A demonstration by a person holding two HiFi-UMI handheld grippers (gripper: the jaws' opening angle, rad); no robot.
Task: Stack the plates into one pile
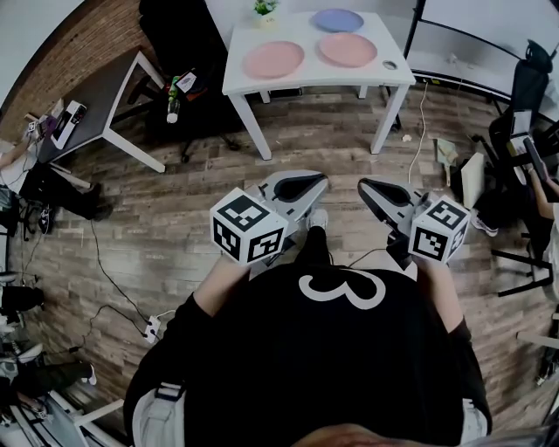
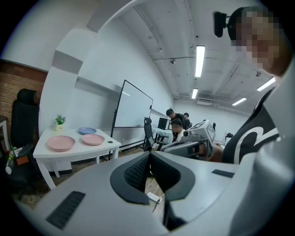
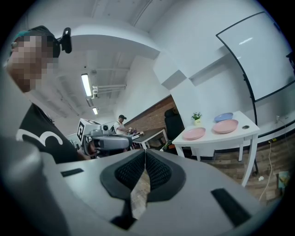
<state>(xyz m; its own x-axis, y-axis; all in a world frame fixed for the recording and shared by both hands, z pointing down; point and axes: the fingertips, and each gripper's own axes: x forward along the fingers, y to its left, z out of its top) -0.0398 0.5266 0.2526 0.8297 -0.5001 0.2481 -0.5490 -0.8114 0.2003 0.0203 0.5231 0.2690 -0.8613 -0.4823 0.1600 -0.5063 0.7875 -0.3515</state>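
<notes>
**Plates unstacked on far desk, grippers back from it**

Left pink plate lies near the white desk's front-left corner. Right pink plate is toward the right edge, and the blue plate is at the back edge. Left gripper and right gripper both have jaws pressed together, empty, well apart from the front edge. Open wood floor lies between. Grey table stands at the left.

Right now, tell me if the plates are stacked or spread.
Spread: the blue plate and two pink plates lie on the white table, none atop another.
</notes>
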